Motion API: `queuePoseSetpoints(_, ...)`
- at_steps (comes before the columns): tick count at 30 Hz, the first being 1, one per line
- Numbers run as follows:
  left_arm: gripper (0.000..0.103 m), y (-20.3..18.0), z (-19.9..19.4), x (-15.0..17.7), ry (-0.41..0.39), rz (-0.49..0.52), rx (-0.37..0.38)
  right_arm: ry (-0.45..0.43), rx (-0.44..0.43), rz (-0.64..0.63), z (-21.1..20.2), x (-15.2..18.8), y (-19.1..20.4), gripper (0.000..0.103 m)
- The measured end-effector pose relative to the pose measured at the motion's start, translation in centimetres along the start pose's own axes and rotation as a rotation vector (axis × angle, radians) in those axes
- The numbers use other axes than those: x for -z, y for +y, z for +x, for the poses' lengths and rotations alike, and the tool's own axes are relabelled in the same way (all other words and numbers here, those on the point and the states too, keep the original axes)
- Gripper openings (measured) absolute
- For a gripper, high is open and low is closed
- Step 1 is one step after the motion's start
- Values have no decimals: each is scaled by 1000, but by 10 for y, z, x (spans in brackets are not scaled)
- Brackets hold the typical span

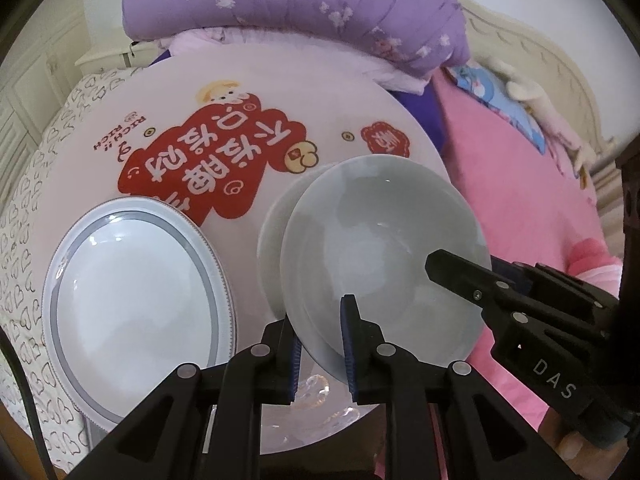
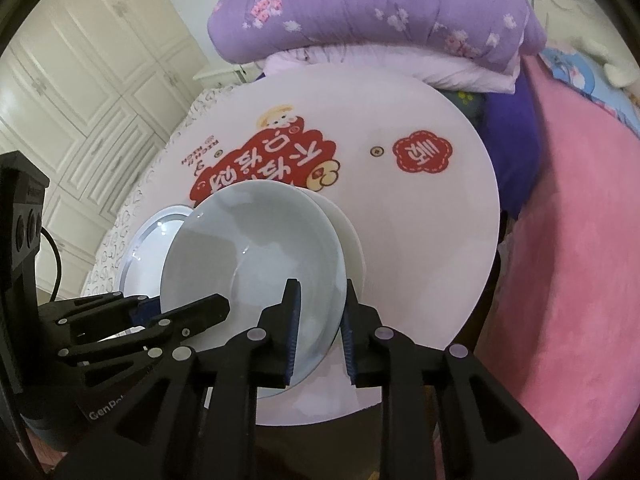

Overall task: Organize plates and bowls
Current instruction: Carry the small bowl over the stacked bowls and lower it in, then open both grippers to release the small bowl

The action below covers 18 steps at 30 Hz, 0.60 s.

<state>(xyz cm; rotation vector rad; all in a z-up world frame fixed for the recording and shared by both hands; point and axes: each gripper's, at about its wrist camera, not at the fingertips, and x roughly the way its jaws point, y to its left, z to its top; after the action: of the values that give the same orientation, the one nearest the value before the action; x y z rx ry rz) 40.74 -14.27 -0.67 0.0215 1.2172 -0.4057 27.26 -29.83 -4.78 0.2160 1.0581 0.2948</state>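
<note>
A pale green bowl (image 1: 380, 256) is tilted above a white dish (image 1: 276, 248) on the round white table (image 1: 280, 112). My left gripper (image 1: 320, 344) is shut on the bowl's near rim. My right gripper (image 2: 320, 328) is shut on the same bowl (image 2: 256, 248) at its right rim; it also shows in the left wrist view (image 1: 460, 276). A white plate with a grey band (image 1: 132, 300) lies flat to the left; its edge shows in the right wrist view (image 2: 152, 232). The white dish (image 2: 348, 240) sits behind the bowl.
The table top has a red printed design (image 1: 200, 168). A purple floral quilt (image 1: 300, 4) is piled behind it. A pink bedspread (image 2: 568, 260) lies to the right. White cabinet doors (image 2: 80, 80) stand at the left.
</note>
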Motion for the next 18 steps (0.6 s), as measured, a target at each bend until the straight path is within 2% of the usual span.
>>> queuePoseSetpoints(7,21,-3,10,-2,2,12,-5,11,18,-2,4,-3,1,24)
queuePoseSetpoints(13,22,2,14,-6,4,-2,1,15,25,-6,5,-5,3,25)
queuePoseSetpoints(15,22,4,15,-7,9,-10,6,17,19,-6,5,-6,4,30)
queuePoseSetpoints(18,23,8,16,-8,23,-29,24,11,26,-9,4,-7,5,31)
